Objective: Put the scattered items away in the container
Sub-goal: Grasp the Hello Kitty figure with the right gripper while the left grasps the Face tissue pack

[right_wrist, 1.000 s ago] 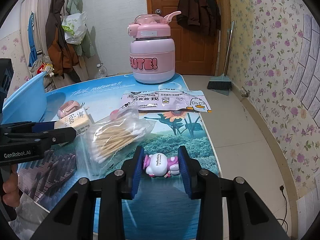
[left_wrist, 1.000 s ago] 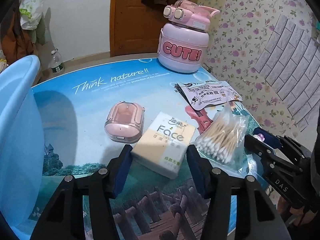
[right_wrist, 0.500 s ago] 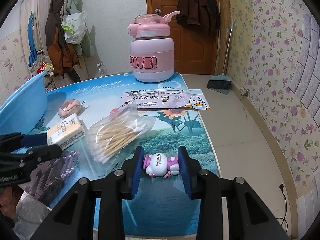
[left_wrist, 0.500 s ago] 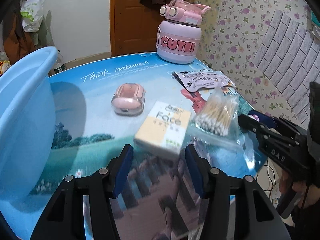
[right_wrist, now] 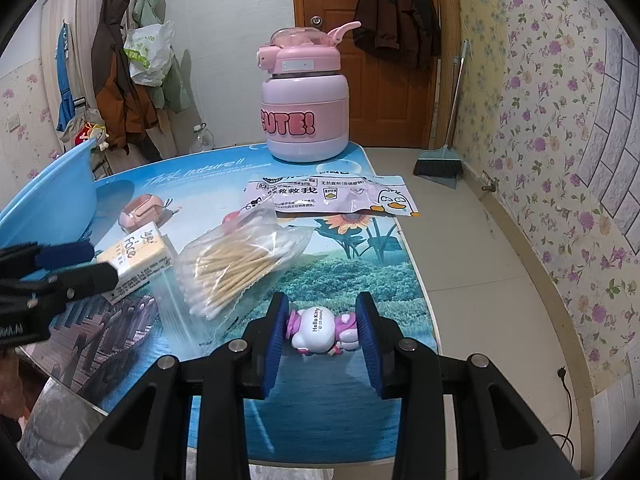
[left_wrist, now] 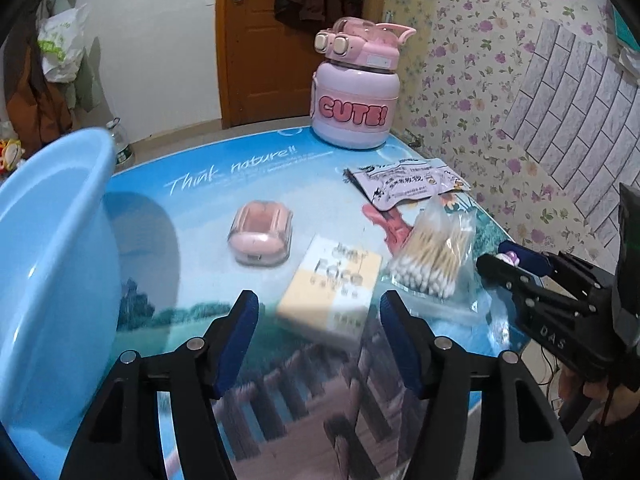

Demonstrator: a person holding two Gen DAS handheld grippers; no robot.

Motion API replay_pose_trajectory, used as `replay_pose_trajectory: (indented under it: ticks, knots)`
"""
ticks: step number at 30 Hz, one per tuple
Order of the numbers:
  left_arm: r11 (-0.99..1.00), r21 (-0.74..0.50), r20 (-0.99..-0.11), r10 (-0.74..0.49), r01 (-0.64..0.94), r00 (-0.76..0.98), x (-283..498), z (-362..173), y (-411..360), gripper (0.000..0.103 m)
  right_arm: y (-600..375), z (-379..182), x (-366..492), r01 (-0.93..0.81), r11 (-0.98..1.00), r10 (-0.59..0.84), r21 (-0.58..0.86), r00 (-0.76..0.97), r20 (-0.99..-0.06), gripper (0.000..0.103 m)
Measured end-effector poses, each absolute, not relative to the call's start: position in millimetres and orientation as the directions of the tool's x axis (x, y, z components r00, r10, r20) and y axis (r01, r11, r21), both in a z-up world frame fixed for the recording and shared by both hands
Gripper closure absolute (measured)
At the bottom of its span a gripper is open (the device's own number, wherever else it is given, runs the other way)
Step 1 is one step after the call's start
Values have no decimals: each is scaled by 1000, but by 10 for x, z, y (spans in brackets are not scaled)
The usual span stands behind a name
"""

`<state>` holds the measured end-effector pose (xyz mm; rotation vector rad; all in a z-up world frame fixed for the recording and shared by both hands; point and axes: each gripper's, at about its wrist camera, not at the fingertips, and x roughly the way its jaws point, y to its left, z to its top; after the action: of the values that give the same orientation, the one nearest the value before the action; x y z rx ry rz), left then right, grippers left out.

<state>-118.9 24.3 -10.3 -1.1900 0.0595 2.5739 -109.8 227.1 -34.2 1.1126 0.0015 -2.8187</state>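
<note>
Fingers of your left gripper (left_wrist: 318,330) are spreading, gripping nothing; the tissue pack (left_wrist: 332,286) lies on the table (left_wrist: 192,216) just ahead of them, cotton swabs (left_wrist: 430,258) beside it, the blue basin (left_wrist: 52,264) at the table's left edge. Through the right camera, your right gripper (right_wrist: 322,330) is clenched on the toy figure (right_wrist: 318,330) near the table's front edge.

Left hand-held gripper (left_wrist: 316,320) angled down, jaws opening, nothing pressed between its blue pads (left_wrist: 236,340). Right hand-held gripper (right_wrist: 322,330) angled down, pads (right_wrist: 276,336) closed on a small pink-and-white figurine (right_wrist: 320,330); a hand (left_wrist: 600,392) holds its handle
</note>
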Motion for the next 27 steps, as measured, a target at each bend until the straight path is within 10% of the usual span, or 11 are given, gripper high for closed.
replay_pose_trajectory:
  ticks: [27]
  knots:
    - [-936,-59,-766,266,-347,-585,-1212,-272,295,54,2283,-323,-1114,110,-993,-107,38,-727,-678,67]
